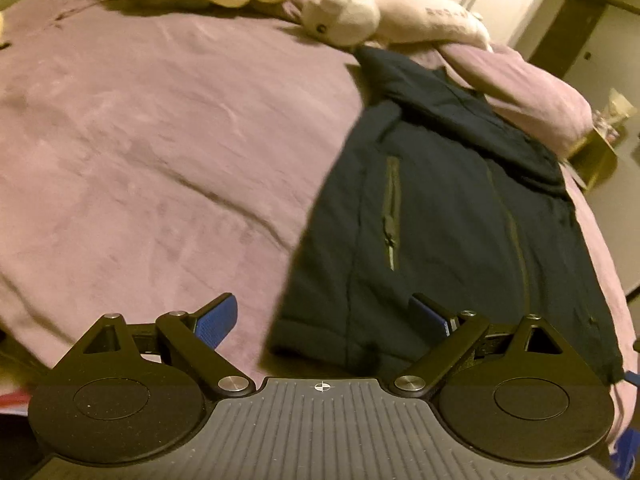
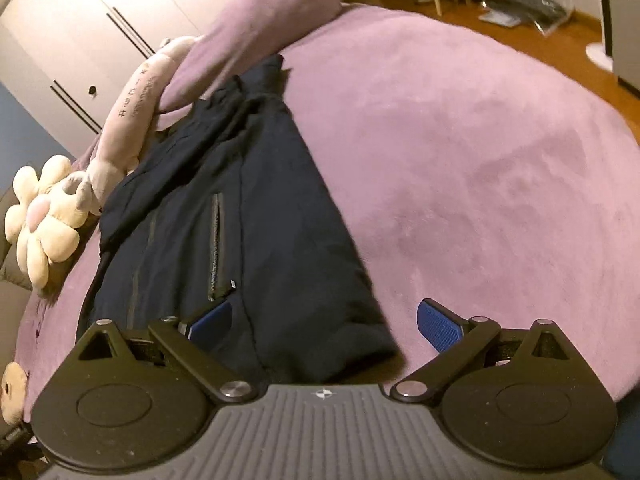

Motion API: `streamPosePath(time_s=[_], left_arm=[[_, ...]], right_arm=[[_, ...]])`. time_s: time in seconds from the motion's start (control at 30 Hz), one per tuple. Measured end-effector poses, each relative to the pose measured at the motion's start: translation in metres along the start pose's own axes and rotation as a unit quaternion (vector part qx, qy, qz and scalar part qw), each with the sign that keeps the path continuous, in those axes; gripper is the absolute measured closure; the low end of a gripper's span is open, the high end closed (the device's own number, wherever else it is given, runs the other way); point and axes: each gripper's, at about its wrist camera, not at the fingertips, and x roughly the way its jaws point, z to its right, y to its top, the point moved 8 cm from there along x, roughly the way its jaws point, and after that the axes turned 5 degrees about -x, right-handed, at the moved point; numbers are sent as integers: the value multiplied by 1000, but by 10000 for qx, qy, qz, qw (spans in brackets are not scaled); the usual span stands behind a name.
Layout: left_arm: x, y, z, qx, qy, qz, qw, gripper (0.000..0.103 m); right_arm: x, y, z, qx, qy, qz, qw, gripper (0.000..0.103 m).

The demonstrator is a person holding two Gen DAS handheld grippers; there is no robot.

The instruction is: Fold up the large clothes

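Dark jacket (image 1: 440, 208) lies lengthwise on the bed (image 1: 160, 140), collar by the plush toy (image 1: 348, 12). Our left tongs (image 1: 324, 320) and right tongs (image 2: 324, 324) gape at its hem, empty. Risk: thick padded hem slips, fold skews.

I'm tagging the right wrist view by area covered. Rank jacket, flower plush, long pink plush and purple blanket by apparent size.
1. purple blanket
2. jacket
3-4. long pink plush and flower plush: look alike, so unranked.
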Motion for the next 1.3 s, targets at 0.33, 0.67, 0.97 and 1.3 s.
streamPosePath(time_s=[0.33, 0.67, 0.97, 1.3], left_arm=[[29, 3, 1, -42, -189, -406, 9990, 20], [32, 8, 0, -190, -787, -811, 9934, 61], [38, 7, 10, -108, -937, -1074, 9897, 38], [38, 16, 18, 124, -1081, -1390, 9843, 77]], right_arm=[[22, -14, 4, -17, 238, -355, 9991, 42], [16, -6, -1, -65, 861, -523, 9949, 64], [31, 1, -7, 102, 972, -705, 9927, 62], [21, 11, -32, -227, 1252, -636, 9898, 85]])
